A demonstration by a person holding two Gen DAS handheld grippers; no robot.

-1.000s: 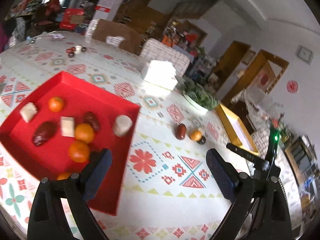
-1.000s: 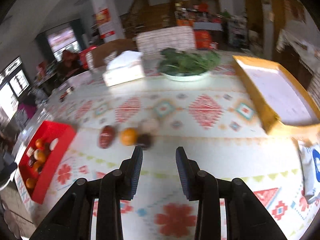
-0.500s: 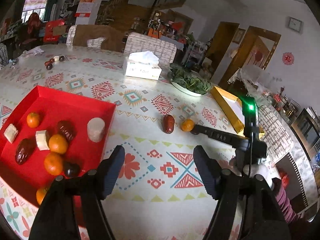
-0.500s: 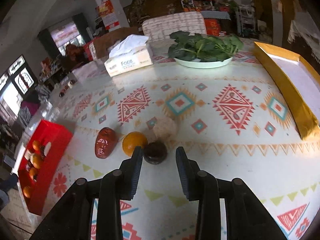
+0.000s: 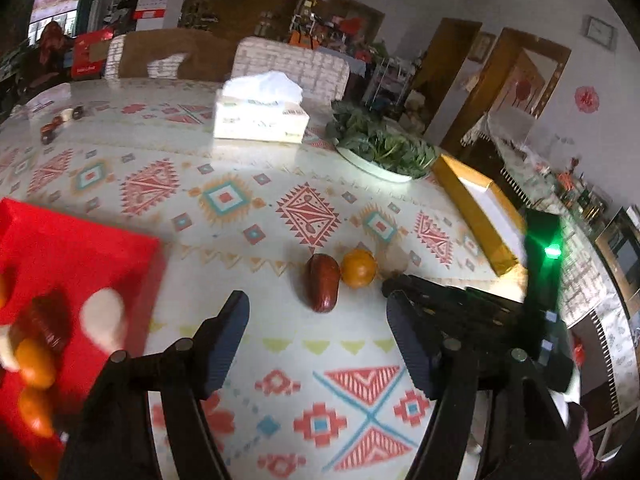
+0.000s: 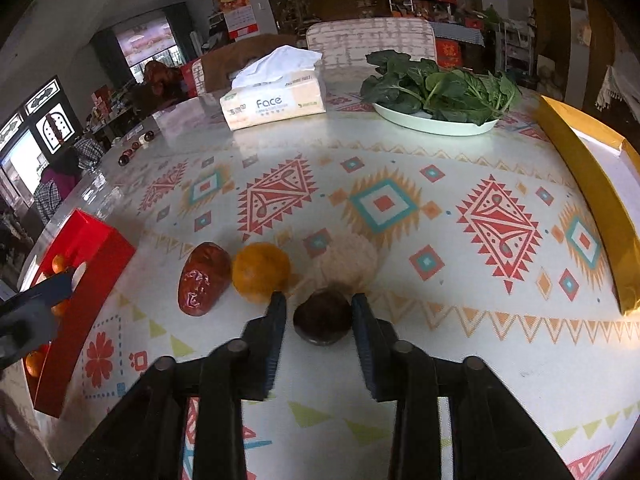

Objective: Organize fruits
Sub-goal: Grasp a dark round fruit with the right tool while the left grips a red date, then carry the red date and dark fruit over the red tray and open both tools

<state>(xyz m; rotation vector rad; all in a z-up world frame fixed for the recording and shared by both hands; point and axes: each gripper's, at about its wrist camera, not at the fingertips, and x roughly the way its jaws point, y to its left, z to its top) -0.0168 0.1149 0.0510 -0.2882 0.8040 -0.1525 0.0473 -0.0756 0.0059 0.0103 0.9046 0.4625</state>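
On the patterned table lie a red date, an orange, a pale round piece and a small dark fruit. My right gripper is open with its jaws on either side of the dark fruit, with small gaps. In the left wrist view my left gripper is open and empty, just short of the date and orange. The red tray with several fruits is at its left; it also shows in the right wrist view.
A tissue box and a plate of greens stand at the back. A gold-edged tray lies at the right. Small dark fruits sit at the far left edge. The right gripper's body reaches in from the right.
My right gripper has moved forward until its jaws flank the dark fruit. My left gripper has swung right from the red tray toward the date and orange.
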